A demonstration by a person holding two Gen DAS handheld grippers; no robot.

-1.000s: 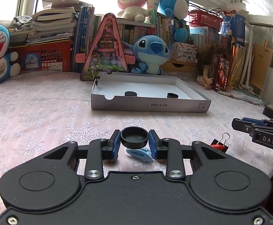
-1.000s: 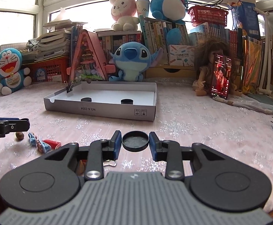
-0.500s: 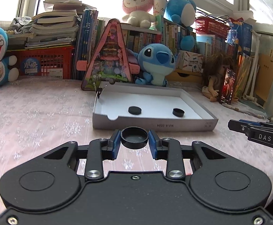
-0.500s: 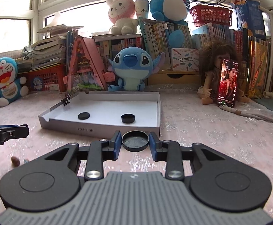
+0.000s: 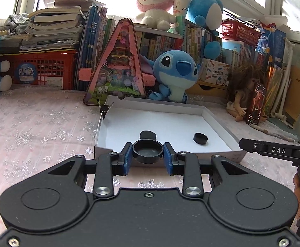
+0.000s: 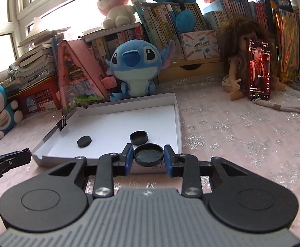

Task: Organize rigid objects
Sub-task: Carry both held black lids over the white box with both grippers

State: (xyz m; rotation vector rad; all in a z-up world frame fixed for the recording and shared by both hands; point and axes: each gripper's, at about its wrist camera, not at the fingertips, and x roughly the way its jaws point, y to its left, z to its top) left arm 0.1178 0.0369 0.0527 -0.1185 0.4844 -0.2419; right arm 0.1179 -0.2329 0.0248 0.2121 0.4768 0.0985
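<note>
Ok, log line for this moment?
left gripper: holding black cap | right gripper: holding black lid | both at white tray

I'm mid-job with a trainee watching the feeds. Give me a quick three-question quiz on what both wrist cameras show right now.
1. True or false: the left hand-held gripper holds a black cap with its hollow side up.
2. How many black caps already lie inside the white tray?
A. none
B. two
C. four
3. Fill in: the black binder clip is clipped on the tray's ____ wall, as the right wrist view shows it.

Key
1. True; the right hand-held gripper also grips a cap.
2. B: one toward the left, one toward the right.
3. left
</note>
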